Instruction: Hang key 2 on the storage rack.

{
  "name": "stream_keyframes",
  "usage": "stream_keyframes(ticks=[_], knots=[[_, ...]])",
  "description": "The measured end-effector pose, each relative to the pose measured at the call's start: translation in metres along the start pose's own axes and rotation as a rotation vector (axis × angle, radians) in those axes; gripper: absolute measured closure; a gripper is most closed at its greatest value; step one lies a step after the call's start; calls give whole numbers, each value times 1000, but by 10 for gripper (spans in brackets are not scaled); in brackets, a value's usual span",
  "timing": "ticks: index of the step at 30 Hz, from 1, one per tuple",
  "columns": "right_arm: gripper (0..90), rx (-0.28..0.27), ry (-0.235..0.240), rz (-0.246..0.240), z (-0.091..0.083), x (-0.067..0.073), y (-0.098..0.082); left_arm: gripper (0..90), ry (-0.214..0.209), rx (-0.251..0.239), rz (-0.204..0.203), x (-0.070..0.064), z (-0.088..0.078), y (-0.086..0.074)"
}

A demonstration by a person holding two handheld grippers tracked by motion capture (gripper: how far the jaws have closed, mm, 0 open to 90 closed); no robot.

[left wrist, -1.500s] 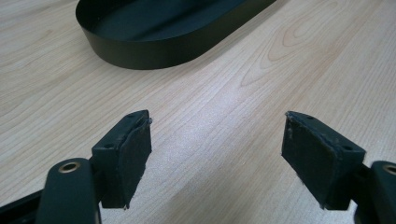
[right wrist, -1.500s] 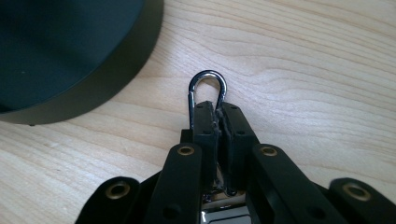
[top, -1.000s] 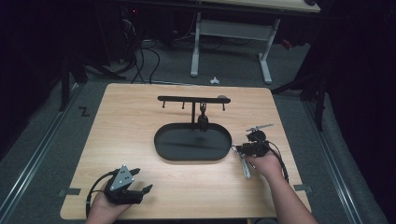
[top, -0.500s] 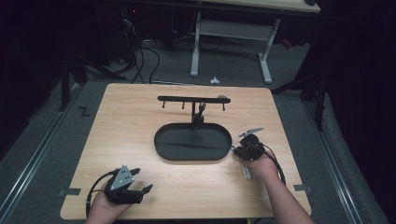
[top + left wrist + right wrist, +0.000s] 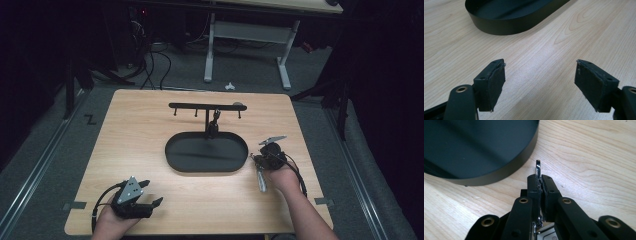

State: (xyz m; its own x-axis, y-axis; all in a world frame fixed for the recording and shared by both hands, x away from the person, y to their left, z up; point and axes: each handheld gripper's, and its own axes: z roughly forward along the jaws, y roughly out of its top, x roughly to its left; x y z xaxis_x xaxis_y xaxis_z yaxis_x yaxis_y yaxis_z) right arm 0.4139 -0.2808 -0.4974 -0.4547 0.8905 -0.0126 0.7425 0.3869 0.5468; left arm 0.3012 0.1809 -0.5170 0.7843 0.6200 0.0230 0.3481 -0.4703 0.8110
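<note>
At the tray's (image 5: 206,152) four o'clock, the right gripper (image 5: 539,181) pinches a thin metal piece (image 5: 538,167), perhaps cutlery, not yet in the tray or on the rack (image 5: 206,106). The left gripper (image 5: 540,82) rests wide open, empty, at seven o'clock.

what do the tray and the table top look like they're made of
Tray: probably metal, painted matte black; thin even wall, soft sheen. Table top: light wood or wood-look laminate, with visible grain and a slight gloss; I can't tell which.
</note>
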Motion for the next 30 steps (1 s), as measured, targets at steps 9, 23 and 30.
stream_keyframes(ticks=[9, 23, 30], knots=[[869, -55, 31, 34, -15, -1, 3, 249, -3, 0, -3, 1, 0, 0], [869, -157, 66, 25, -70, -1, 16, 248, 5, -16, -15, 2, -3, 0], [869, -214, 76, 8, -92, 3, 29, 247, 10, -20, -21, 4, -4, -1]])
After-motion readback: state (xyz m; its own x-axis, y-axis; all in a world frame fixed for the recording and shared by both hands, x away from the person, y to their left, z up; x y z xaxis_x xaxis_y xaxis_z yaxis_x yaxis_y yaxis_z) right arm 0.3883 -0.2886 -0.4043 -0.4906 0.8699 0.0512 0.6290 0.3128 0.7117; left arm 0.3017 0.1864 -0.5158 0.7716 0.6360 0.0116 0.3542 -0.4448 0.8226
